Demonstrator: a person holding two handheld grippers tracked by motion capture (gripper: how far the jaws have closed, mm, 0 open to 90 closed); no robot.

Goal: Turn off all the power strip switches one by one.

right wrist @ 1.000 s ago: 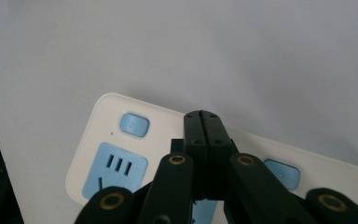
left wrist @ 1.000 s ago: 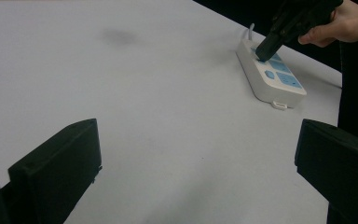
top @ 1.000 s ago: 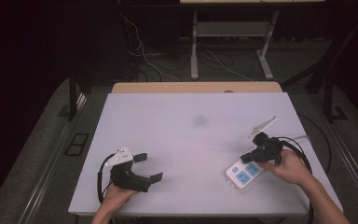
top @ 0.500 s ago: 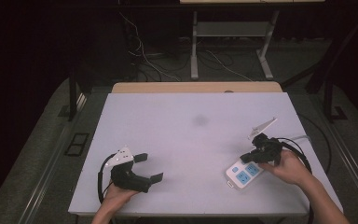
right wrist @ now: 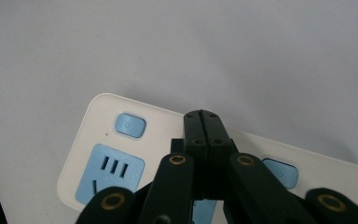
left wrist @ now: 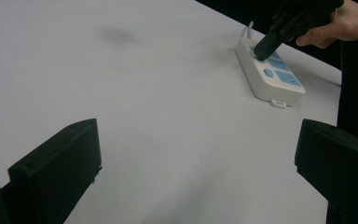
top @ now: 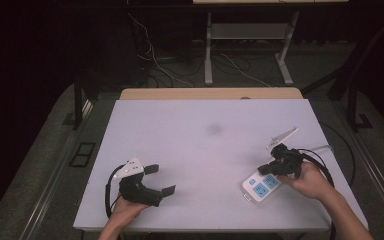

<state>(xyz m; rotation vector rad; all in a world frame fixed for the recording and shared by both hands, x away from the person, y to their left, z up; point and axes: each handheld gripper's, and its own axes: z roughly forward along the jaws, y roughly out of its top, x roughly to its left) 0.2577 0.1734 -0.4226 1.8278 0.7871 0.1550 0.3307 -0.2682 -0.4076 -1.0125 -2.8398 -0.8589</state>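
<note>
Looking down from the high view, we saw the power strip (top: 261, 187) near the table's (top: 205, 130) right front edge, its long axis slanting from front-left to back-right. In the left gripper view, the left gripper (left wrist: 191, 172) had its jaws wide apart and empty. In the right gripper view, the right gripper (right wrist: 203, 122) had its jaws pressed together over the strip's top face.

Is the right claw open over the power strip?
No, the right claw has its jaws pressed together, with the tip over the white power strip between two blue buttons.
</note>
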